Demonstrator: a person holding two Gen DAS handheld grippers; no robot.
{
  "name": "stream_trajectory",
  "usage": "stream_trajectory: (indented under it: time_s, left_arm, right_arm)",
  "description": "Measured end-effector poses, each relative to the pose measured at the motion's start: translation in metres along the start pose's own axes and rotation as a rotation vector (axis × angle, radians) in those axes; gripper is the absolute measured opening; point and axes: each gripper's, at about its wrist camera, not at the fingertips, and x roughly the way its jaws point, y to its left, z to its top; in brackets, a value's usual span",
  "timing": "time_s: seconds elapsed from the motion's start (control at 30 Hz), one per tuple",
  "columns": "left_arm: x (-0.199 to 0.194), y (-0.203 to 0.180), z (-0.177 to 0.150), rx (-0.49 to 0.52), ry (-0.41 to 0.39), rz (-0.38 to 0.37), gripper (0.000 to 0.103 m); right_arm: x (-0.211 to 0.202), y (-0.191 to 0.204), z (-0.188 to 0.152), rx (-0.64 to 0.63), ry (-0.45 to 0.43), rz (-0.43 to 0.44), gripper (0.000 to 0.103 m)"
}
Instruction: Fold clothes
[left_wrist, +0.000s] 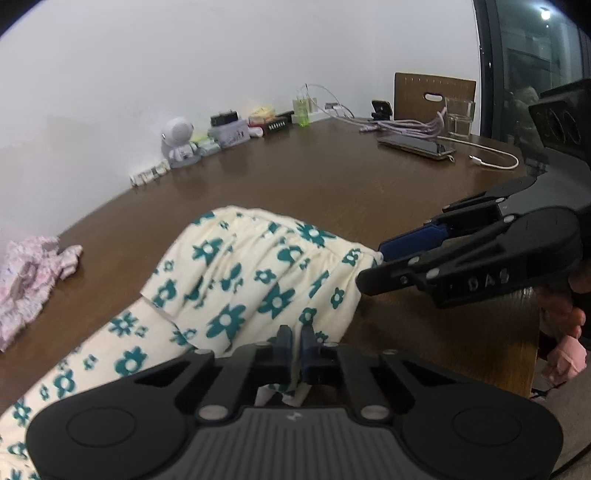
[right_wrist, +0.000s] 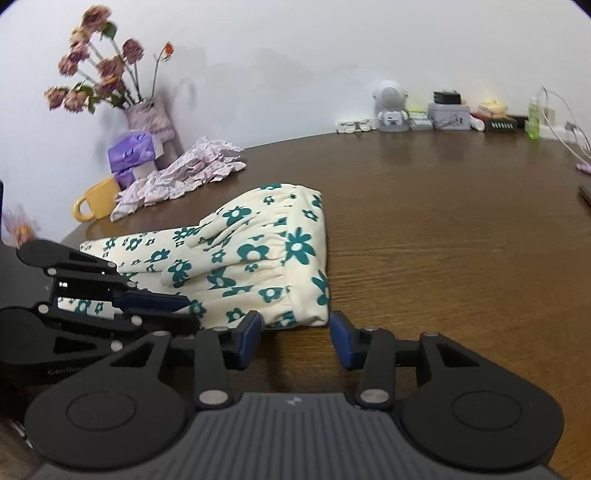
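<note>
A cream garment with teal flowers (left_wrist: 236, 288) (right_wrist: 258, 258) lies folded on the brown table (left_wrist: 332, 184) (right_wrist: 443, 240). My left gripper (left_wrist: 295, 345) is shut on the garment's near edge, and cloth bunches between its blue pads. In the right wrist view the left gripper (right_wrist: 184, 310) comes in from the left, clamped on the garment's front edge. My right gripper (right_wrist: 295, 334) stands open just in front of the garment's near right corner, its blue fingers (right_wrist: 251, 332) apart with nothing between them. In the left wrist view the right gripper (left_wrist: 371, 266) sits at the garment's right end.
A crumpled pink floral garment (left_wrist: 29, 288) (right_wrist: 184, 170) lies at the far left by a yellow mug (right_wrist: 96, 199), purple tissue packs (right_wrist: 131, 151) and a flower vase (right_wrist: 147, 118). A phone (left_wrist: 417, 146), cables, a glass (left_wrist: 460, 118) and small items line the far side.
</note>
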Motion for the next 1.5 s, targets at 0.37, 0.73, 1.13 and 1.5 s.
stream_trajectory:
  time_s: [0.37,0.73,1.13,1.5]
  left_arm:
    - [-0.003,-0.003,0.004,0.096,-0.038,0.099,0.004]
    - [-0.005,0.008,0.007,0.027,-0.044,0.088,0.014]
    - [0.007,0.006,-0.006,0.011,-0.021,0.063,0.016]
    - [0.006,0.009,-0.017,-0.030,-0.002,0.073,0.005]
  right_arm:
    - [0.006,0.038,0.008,-0.354,-0.046,-0.045,0.042]
    - [0.023,0.059,0.015,-0.555,-0.016,-0.020,0.021]
    - [0.029,0.061,0.004,-0.621,-0.001,-0.005,0.019]
    - [0.007,0.043,0.002,-0.532,-0.032,-0.004,0.024]
